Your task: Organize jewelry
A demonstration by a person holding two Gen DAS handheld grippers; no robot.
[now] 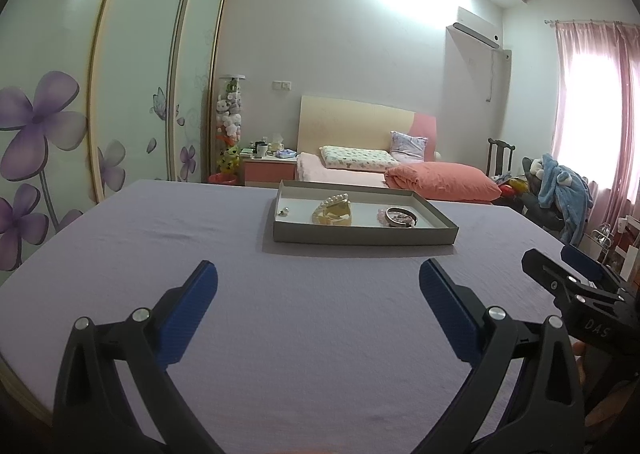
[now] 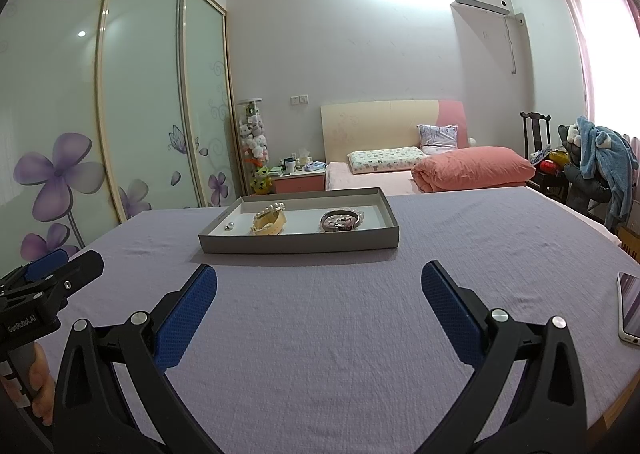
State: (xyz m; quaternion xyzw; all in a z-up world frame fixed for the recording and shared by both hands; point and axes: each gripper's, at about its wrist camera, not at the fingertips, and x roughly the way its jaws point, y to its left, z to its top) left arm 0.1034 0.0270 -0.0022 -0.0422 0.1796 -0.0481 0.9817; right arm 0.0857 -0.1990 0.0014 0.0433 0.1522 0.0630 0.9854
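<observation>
bedroom table under a lilac cloth (image 2: 320,334) holds a grey tray (image 2: 300,244) with pearl bracelet (image 2: 269,209), bangles (image 2: 340,220) and tiny earrings (image 2: 229,227), light and slippery, probably best pinched at rims; left gripper (image 1: 318,282) and right gripper (image 2: 319,282) both spread apart, empty.

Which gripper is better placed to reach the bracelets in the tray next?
Probably right. The bracelets sit at the tray's right end, nearer the right gripper; both grippers have open, empty jaws.
</observation>
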